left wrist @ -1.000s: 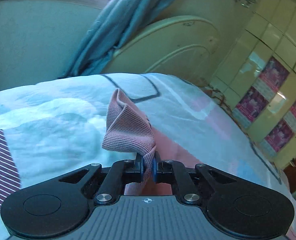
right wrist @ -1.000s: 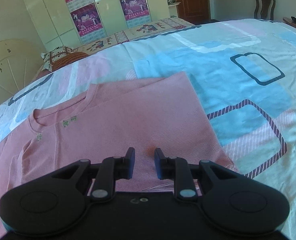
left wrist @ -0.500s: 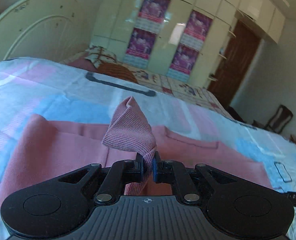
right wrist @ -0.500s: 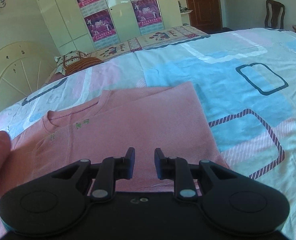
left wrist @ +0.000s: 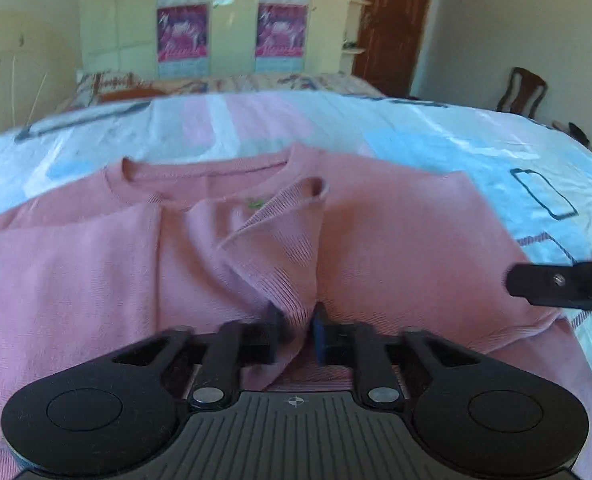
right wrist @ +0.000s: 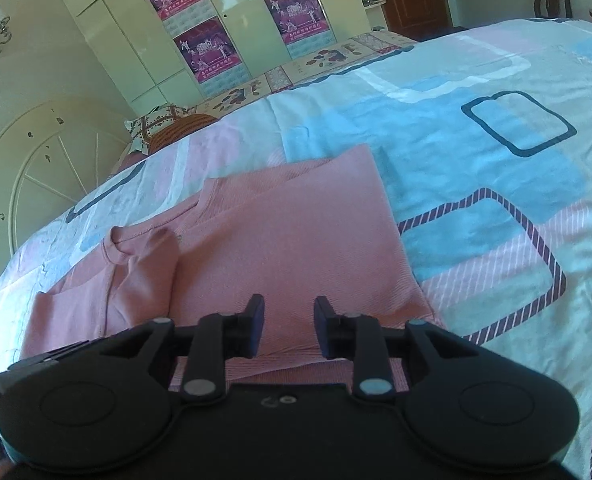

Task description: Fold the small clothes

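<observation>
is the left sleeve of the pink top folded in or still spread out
Folded in: the sleeve lies across the pink top's chest, its cuff beside the neckline.

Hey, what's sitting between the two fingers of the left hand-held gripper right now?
The pink shirt's folded-over sleeve, its cuff end lying in the gap; the jaws have just been opening off it. The left wrist view shows this.

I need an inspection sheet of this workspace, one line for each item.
Surface: bed with patterned sheet, wrinkled.
Job's things: pink shirt lying flat; its sleeve folded onto the body.
Clutter: nothing seen on the sheet.
Grippers: left tongs have just been opening, sleeve cloth between the jaws, no longer pinched; right tongs have just been opening, nothing gripped.
Cables: nothing seen.
Surroundings: wardrobe with posters, headboard, door, chair.
</observation>
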Tool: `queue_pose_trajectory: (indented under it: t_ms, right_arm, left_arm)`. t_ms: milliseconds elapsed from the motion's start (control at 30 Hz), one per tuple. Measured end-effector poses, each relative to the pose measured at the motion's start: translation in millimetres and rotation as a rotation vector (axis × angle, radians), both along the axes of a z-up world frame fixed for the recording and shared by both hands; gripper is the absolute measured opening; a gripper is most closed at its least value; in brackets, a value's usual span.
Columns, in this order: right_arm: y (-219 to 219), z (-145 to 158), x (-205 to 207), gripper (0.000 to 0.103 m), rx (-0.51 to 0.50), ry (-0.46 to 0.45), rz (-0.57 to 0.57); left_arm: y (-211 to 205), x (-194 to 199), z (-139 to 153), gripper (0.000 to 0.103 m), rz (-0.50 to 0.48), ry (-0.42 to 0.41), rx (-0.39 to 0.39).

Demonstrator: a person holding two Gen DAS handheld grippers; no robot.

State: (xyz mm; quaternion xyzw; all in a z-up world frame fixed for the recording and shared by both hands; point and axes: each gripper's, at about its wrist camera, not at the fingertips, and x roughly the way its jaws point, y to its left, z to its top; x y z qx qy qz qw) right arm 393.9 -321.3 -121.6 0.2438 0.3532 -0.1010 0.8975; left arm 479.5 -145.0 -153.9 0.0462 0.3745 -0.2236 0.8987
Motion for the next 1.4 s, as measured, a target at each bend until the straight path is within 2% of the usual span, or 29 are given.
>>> queue_pose_trajectory:
  t_ms: [33, 67, 100, 167, 233, 300, 367, 433, 533, 633, 733, 800, 833, 900, 1000, 1067, 1100, 1133, 1167, 1200, 1267, 1400]
  right_arm:
    - [-0.4, 0.2, 0.5, 0.05, 0.009, -0.006, 0.004]
    - [0.0, 0.5, 1.2, 0.055, 0.021, -0.017, 0.015]
    - [1.0, 0.6, 2.4, 0.055, 0.033, -0.026, 0.031]
    - [5.7, 0.1, 8.4, 0.054, 0.051, -0.033, 0.062]
    - [11.7, -3.7, 16.6, 0.053, 0.082, -0.029, 0.087]
    - [16.4, -9.6, 24.3, 0.051, 0.118, -0.02, 0.105]
    - [22.8, -16.4, 31.3, 0.05, 0.146, -0.007, 0.121]
    - [29.0, -22.6, 37.6, 0.048, 0.155, 0.011, 0.13]
    - [37.8, -28.1, 45.2, 0.044, 0.15, 0.023, 0.137]
    - [46.5, -28.5, 53.1, 0.032, 0.118, 0.026, 0.143]
    - [51.7, -28.1, 59.0, 0.025, 0.081, 0.042, 0.143]
    - [55.5, -27.1, 63.6, 0.009, 0.042, 0.053, 0.157]
    - [58.3, -25.1, 65.3, 0.009, 0.02, 0.054, 0.171]
    - [64.4, -13.6, 64.8, 0.008, -0.032, 0.029, 0.193]
    - [68.9, 21.9, 46.5, 0.007, -0.116, -0.095, 0.193]
    - [68.9, 33.4, 30.5, 0.007, -0.155, -0.158, 0.18]
    - [69.2, 27.6, 29.0, 0.007, -0.181, -0.14, 0.187]
    - [69.4, 14.4, 33.8, 0.007, -0.201, -0.068, 0.2]
    - [65.8, -3.5, 40.8, 0.007, -0.176, 0.017, 0.202]
    - [61.2, -13.6, 40.8, 0.007, -0.129, 0.039, 0.188]
    - [58.4, -20.4, 36.9, 0.008, -0.092, 0.025, 0.155]
    - [60.6, -16.9, 30.8, 0.008, -0.107, -0.004, 0.136]
  left_arm:
    - [1.8, -5.4, 6.2, 0.068, -0.013, 0.004, -0.022]
    - [6.0, -13.6, 13.9, 0.078, 0.002, -0.024, -0.029]
    - [12.4, -22.5, 20.3, 0.078, 0.01, -0.074, -0.022]
    - [34.9, -35.1, 32.3, 0.078, 0.027, -0.118, -0.006]
    - [69.5, -45.7, 38.8, 0.078, 0.092, -0.15, 0.009]
    - [111.4, -54.6, 39.2, 0.078, 0.175, -0.182, 0.06]
    - [154.1, -63.8, 36.4, 0.077, 0.259, -0.199, 0.121]
    - [192.1, -71.3, 30.8, 0.077, 0.344, -0.179, 0.169]
    - [238.8, -68.1, 16.6, 0.06, 0.435, -0.106, 0.184]
    - [255.6, -59.0, 2.8, 0.058, 0.443, -0.066, 0.212]
    - [253.4, -47.8, -4.7, 0.057, 0.412, -0.083, 0.237]
    - [253.4, -36.9, -6.6, 0.038, 0.389, -0.084, 0.212]
    - [254.9, -36.4, -5.8, 0.009, 0.375, -0.076, 0.198]
    - [246.6, -26.8, -4.9, 0.008, 0.377, -0.099, 0.217]
    - [253.1, -26.1, -2.7, 0.008, 0.402, -0.091, 0.167]
    - [255.1, -22.7, -8.5, 0.008, 0.396, -0.073, 0.162]
    - [253.9, -22.7, -10.2, 0.008, 0.39, -0.075, 0.165]
    - [252.4, -20.6, -10.4, 0.008, 0.385, -0.075, 0.171]
    - [251.3, -18.3, -9.9, 0.008, 0.381, -0.072, 0.175]
    - [251.4, -16.8, -9.3, 0.008, 0.377, -0.068, 0.176]
    - [252.4, -15.1, -9.1, 0.008, 0.372, -0.062, 0.173]
    - [251.1, -14.0, -9.7, 0.008, 0.367, -0.064, 0.179]
